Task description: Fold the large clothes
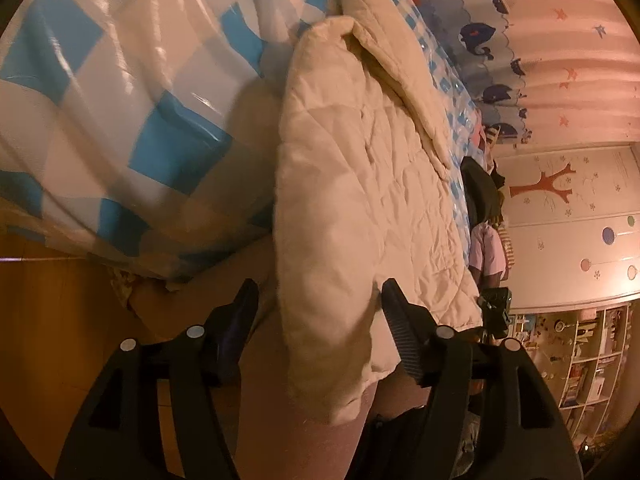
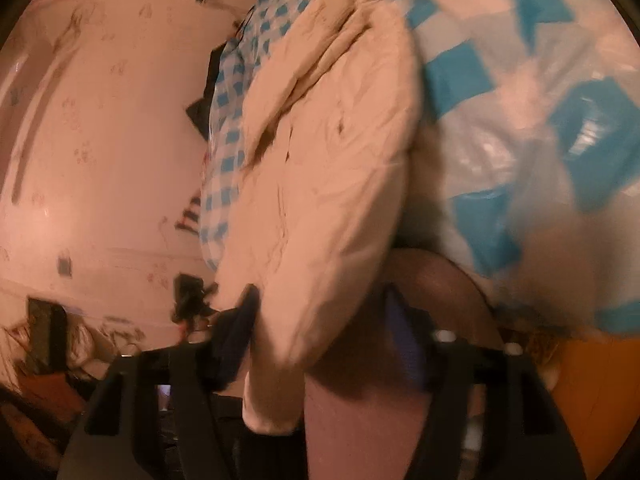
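A cream quilted padded jacket (image 1: 360, 184) lies on a blue-and-white checked plastic cover (image 1: 104, 92) over a bed. One sleeve is folded across its body. In the left wrist view the jacket's near edge hangs between the fingers of my left gripper (image 1: 320, 300), which stand wide apart around it. In the right wrist view the same jacket (image 2: 320, 184) fills the middle, blurred, and its near edge lies between the spread fingers of my right gripper (image 2: 324, 308). The checked cover (image 2: 520, 120) is on the right there.
A whale-print curtain (image 1: 484, 40) and pink wall run beyond the bed. Other clothes (image 1: 486, 216) are piled at the bed's far side. A white wardrobe with a tree sticker (image 1: 556, 184) and shelves (image 1: 592, 352) stand at right. Wooden floor (image 1: 52, 320) lies below left.
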Available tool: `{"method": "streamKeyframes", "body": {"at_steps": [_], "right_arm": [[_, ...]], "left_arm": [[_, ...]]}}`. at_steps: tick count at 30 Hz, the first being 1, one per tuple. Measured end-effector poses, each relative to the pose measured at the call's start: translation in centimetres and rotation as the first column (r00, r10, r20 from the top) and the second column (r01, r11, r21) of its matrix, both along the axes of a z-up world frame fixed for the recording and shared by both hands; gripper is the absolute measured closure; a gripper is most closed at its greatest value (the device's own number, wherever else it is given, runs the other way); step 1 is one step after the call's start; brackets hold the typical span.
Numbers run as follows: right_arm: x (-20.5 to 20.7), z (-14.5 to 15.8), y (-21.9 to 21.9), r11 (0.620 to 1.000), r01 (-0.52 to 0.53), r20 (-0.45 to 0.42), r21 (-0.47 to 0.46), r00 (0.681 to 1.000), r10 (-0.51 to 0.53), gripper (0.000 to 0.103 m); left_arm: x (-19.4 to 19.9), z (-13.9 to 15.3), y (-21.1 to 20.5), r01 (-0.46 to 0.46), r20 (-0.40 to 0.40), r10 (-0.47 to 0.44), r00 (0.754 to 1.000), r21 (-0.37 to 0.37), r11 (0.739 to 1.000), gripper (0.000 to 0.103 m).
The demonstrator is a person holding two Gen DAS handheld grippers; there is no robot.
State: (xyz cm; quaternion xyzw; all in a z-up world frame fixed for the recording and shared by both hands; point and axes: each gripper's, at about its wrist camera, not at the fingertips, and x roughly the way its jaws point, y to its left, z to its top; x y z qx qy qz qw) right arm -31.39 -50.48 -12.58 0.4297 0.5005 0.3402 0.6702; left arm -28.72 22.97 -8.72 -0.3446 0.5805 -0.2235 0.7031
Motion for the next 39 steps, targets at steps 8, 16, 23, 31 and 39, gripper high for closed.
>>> {"method": "streamKeyframes", "body": {"at_steps": [8, 16, 23, 31, 39], "right_arm": [[-2.0, 2.7, 0.4, 0.989, 0.084, 0.126, 0.121, 0.987, -0.099, 0.088], [-7.7, 6.5, -2.2, 0.949, 0.088, 0.253, 0.301, 0.953, -0.169, 0.088], [-10.0, 0.9, -2.0, 0.893, 0.131, 0.161, 0.431, 0.962, -0.219, 0.088], [-5.8, 3.7, -2.8, 0.842, 0.116, 0.243, 0.527, 0.929, -0.28, 0.088], [4.8, 9.8, -2.9, 0.832, 0.136, 0.312, 0.538, 0.885, -0.346, 0.088]], "left_arm": [[-1.2, 3.3, -2.1, 0.006, 0.101, -0.008, 0.995, 0.024, 1.0, 0.095], [-6.5, 10.1, -1.0, 0.029, 0.232, -0.021, 0.973, -0.032, 0.999, 0.095], [-9.4, 4.5, 2.7, -0.067, 0.11, 0.081, 0.991, -0.125, 0.99, 0.095], [-6.1, 7.8, 2.6, -0.083, 0.24, 0.123, 0.963, -0.171, 0.982, 0.095], [4.3, 15.8, 0.5, -0.083, 0.411, 0.172, 0.895, -0.224, 0.971, 0.095]]}}
